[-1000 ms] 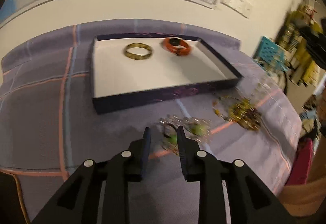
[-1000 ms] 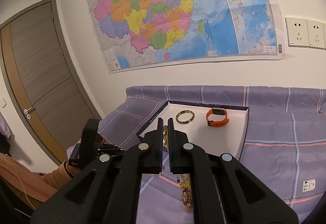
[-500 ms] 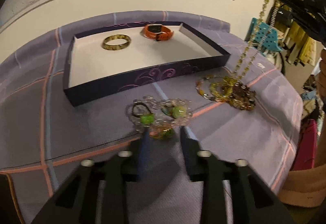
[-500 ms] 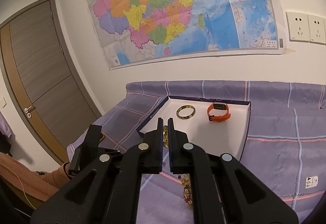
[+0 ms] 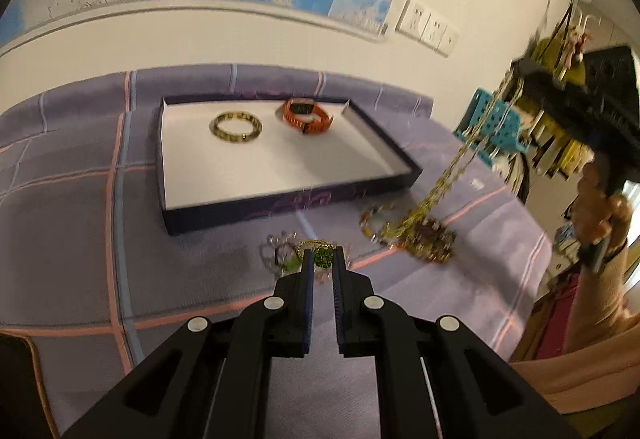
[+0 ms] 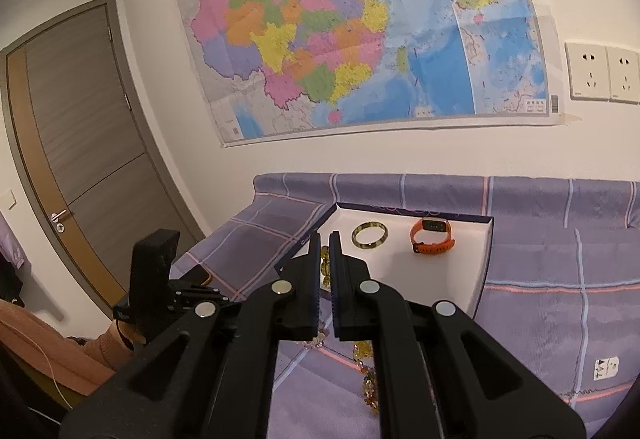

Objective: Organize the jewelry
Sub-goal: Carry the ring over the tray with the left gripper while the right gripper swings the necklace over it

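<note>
1. Jewelry is spread over a purple checked cloth (image 5: 80, 207): a yellow-green bangle (image 5: 236, 125) and an orange watch band (image 5: 307, 116) lie apart inside a shallow white-lined tray (image 5: 280, 175) with dark patterned walls.
2. Just in front of the tray's near wall sits a clear beaded piece with green beads (image 5: 298, 257).
3. Left gripper (image 5: 323, 259) — its jaws are clenched on that piece, a green bead and a thin gold loop showing between the tips.
4. Right gripper (image 6: 325, 239) is clamped on a yellow bead necklace (image 5: 452, 175), whose beads show in the narrow gap between its fingers.
5. From the left wrist view the necklace hangs as a long strand from the raised right gripper — its lower end trails into a heap of amber and gold beads (image 5: 424, 239) on the cloth, right of the beaded piece.
6. A person's hand (image 5: 600, 207) in a peach sleeve holds the right gripper's handle.
</note>
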